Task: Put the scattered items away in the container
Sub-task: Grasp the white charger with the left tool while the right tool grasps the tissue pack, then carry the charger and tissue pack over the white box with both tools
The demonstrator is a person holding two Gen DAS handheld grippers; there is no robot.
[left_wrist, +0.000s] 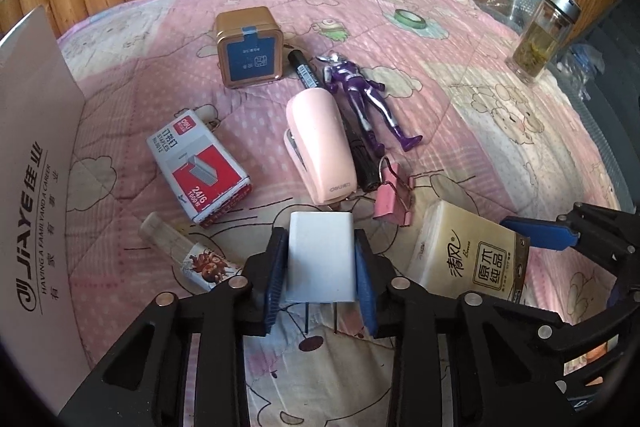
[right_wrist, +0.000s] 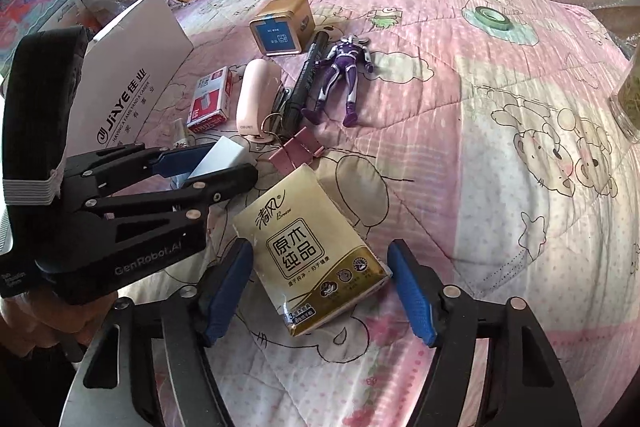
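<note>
The left gripper (left_wrist: 320, 259) had its blue pads clamped on a white charger plug (left_wrist: 320, 255) above the pink quilt (left_wrist: 480, 147). The right gripper (right_wrist: 320, 287) stood wide apart, straddling a tissue pack (right_wrist: 312, 255) without touching it, near the white box (left_wrist: 36, 155)

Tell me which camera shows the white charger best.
The left wrist view: the white charger sits centred and close between the left gripper's fingers, which press its sides, prongs visible. The right wrist view shows only a corner of it, side-on behind that gripper.
</note>
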